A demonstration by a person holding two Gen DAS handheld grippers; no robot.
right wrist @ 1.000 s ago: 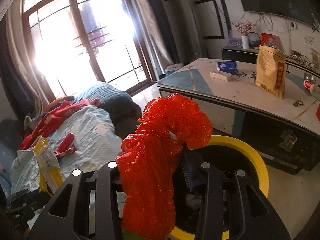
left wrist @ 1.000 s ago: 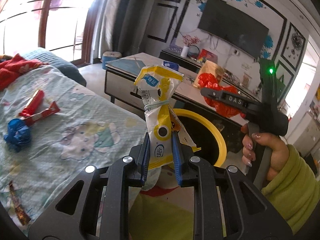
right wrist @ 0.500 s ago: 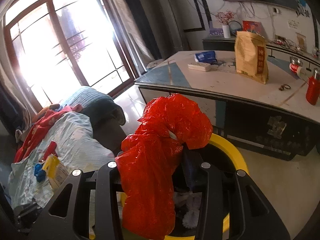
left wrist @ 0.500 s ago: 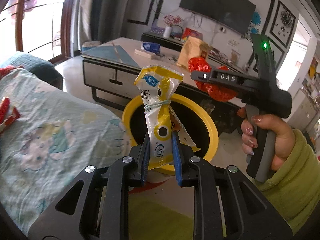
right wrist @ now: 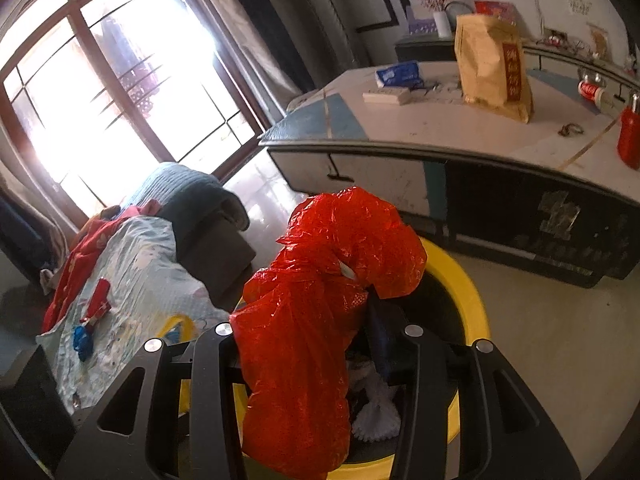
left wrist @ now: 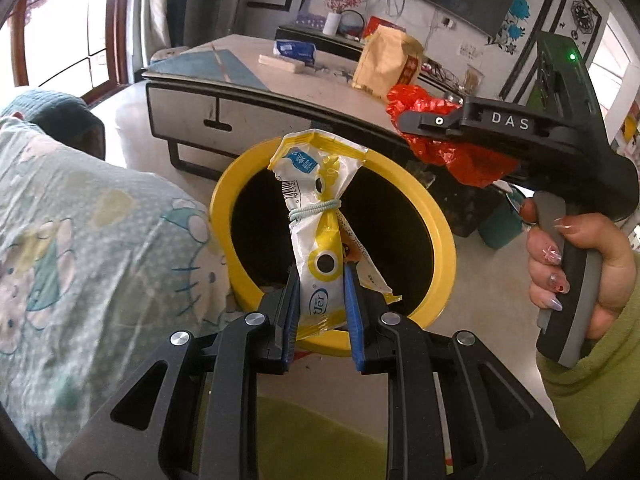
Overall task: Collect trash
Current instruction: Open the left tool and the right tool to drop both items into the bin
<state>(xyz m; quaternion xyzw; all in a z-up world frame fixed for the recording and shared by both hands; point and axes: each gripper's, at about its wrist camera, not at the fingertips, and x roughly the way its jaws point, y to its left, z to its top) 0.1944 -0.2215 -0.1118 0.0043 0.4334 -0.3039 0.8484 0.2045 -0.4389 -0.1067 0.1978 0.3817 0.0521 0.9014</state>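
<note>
My left gripper (left wrist: 322,300) is shut on a yellow and white snack wrapper (left wrist: 320,232) tied with a rubber band, held upright just above the near rim of the yellow-rimmed trash bin (left wrist: 440,220). My right gripper (right wrist: 316,344) is shut on a crumpled red plastic bag (right wrist: 320,300) over the same bin (right wrist: 468,292), which holds white paper trash (right wrist: 376,416). The right gripper and its red bag (left wrist: 452,152) also show in the left wrist view, above the bin's far right rim.
A coffee table (left wrist: 256,80) with a brown paper bag (left wrist: 384,60) and a tissue pack (left wrist: 296,48) stands behind the bin. A sofa with a patterned sheet (left wrist: 80,232) lies left; a red wrapper (right wrist: 98,300) and a blue wrapper (right wrist: 82,340) lie on it.
Both grippers moved toward the bin with their loads. The left view swung from the sofa to look down on the bin; the right gripper now hangs over its opening.
</note>
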